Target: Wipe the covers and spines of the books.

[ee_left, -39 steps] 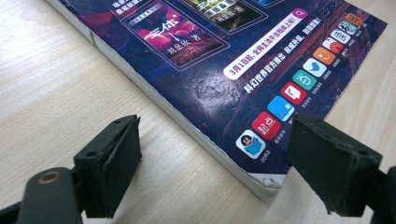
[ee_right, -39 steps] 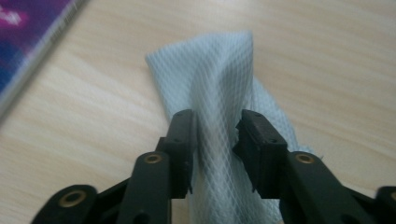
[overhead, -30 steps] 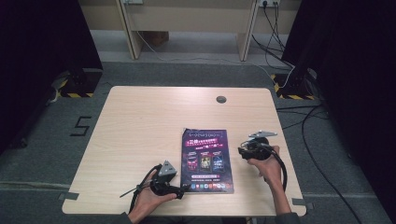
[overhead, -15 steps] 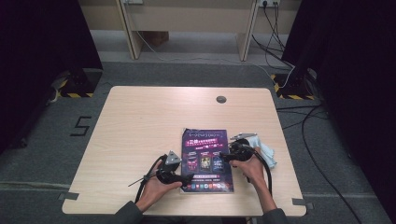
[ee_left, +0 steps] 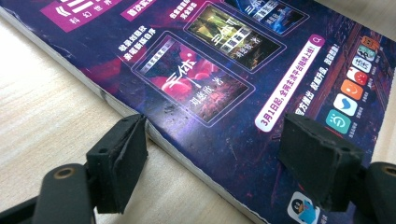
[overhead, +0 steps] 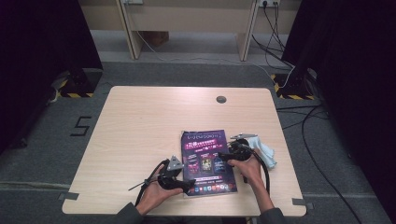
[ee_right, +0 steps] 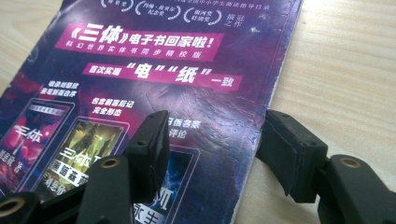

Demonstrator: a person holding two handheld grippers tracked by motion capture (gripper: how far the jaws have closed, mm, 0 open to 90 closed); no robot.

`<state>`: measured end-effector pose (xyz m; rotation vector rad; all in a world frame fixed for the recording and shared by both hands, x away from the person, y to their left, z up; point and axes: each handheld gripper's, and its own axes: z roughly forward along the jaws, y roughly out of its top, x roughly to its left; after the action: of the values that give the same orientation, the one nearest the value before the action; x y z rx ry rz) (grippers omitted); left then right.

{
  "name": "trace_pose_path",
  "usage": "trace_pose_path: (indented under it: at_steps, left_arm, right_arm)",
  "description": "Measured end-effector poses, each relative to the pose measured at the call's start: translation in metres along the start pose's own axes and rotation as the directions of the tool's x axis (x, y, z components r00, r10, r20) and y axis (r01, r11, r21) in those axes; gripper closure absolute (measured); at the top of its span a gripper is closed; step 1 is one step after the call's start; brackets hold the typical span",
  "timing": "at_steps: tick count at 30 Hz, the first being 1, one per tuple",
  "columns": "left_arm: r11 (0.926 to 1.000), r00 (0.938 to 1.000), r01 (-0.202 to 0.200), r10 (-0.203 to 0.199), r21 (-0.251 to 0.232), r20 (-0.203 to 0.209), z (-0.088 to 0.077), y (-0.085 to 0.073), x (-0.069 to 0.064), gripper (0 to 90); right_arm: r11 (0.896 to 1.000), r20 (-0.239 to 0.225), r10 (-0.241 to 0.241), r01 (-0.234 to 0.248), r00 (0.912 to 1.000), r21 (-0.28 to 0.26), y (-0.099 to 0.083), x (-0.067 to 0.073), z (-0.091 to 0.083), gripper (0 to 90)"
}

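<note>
Pale wood table is carrying a purple magazine lying flat toward its near edge, long axis running twelve to six o'clock. At the magazine's seven o'clock, the left gripper is straddling the left edge, jaws standing wide, one pad on the table, one over the cover. At its three o'clock, the right gripper has just been opening, jaws wide across the right edge, not pressing. Both are sitting equally close; a white cloth is lying beyond the right hand.
</note>
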<state>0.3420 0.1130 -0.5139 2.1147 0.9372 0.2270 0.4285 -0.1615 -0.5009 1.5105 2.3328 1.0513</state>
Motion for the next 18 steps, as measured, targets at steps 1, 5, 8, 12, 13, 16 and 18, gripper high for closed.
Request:
trace_pose_path:
  at_steps: [1, 5, 8, 12, 13, 16, 18]
  left_arm:
    - [1.0, 1.0, -0.001, 0.001, 0.0, 0.0, 0.0, 0.0, 0.0, 22.7]
    - [1.0, 1.0, -0.002, 0.002, -0.001, 0.001, 0.0, 0.0, 0.0, 22.6]
    - [1.0, 1.0, -0.002, 0.002, -0.003, 0.0, 0.0, -0.001, -0.001, 22.6]
    - [1.0, 1.0, -0.003, 0.003, 0.0, 0.0, 0.0, 0.0, -0.001, 22.7]
    - [1.0, 1.0, -0.003, 0.003, 0.0, -0.001, 0.0, 0.0, -0.001, 22.7]
    - [1.0, 1.0, -0.004, 0.004, 0.002, -0.003, 0.0, 0.0, -0.001, 22.8]
    - [1.0, 1.0, -0.003, 0.003, 0.002, -0.003, 0.0, 0.0, -0.001, 22.9]
  right_arm:
    - [1.0, 0.004, 0.006, -0.006, 1.0, -0.001, -0.001, 0.0, -0.001, 45.5]
    - [0.998, -0.004, 0.055, -0.055, 0.9985, -0.012, -0.004, -0.003, -0.004, 51.8]
    - [0.995, -0.012, 0.094, -0.094, 0.9955, -0.024, -0.009, -0.004, -0.007, 56.2]
    - [0.991, -0.023, 0.128, -0.129, 0.9914, -0.038, -0.012, -0.005, -0.009, 57.3]
    - [0.99, -0.025, 0.131, -0.132, 0.9911, -0.04, -0.012, -0.005, -0.009, 57.3]
    - [0.989, -0.033, 0.138, -0.139, 0.9899, -0.05, -0.011, -0.005, -0.01, 57.4]
    - [0.985, -0.056, 0.154, -0.158, 0.9865, -0.068, -0.011, -0.006, -0.013, 57.9]
